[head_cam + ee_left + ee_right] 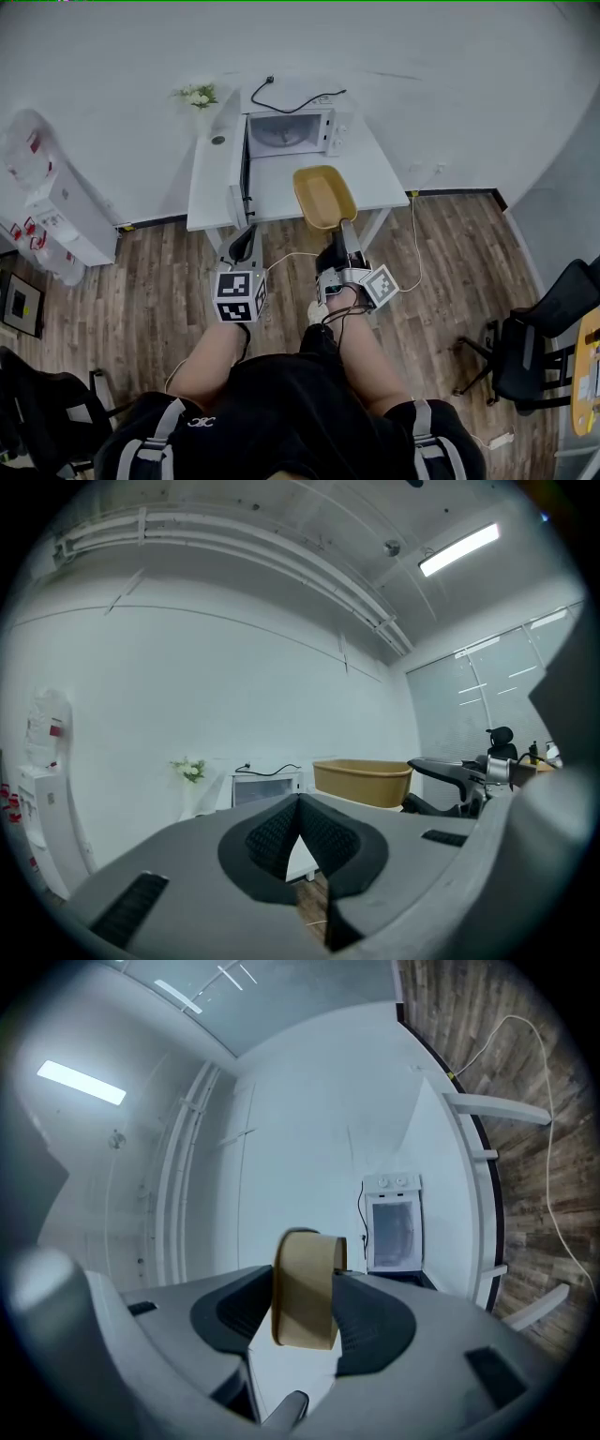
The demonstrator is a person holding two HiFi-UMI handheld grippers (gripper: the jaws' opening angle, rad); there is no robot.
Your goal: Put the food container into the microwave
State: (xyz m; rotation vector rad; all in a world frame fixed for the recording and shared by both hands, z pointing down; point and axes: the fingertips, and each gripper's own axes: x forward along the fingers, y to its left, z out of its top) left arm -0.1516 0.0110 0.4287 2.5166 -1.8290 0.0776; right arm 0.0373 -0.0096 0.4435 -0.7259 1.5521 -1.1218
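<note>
A tan food container (323,196) is held in the air over the front edge of the white table (211,192), in front of the white microwave (291,133). The microwave's door (241,167) stands swung open to the left, showing the empty cavity. My right gripper (341,236) is shut on the container's near rim; in the right gripper view the container (305,1288) is clamped edge-on between the pads, with the microwave (394,1232) beyond. My left gripper (242,247) hangs shut and empty in front of the table. The left gripper view shows the container (362,780) to its right.
A small vase of white flowers (199,97) stands at the table's back left corner. A power cable (300,97) runs behind the microwave. A water dispenser (58,206) stands at the left, and black office chairs (539,342) at the right. The floor is wood.
</note>
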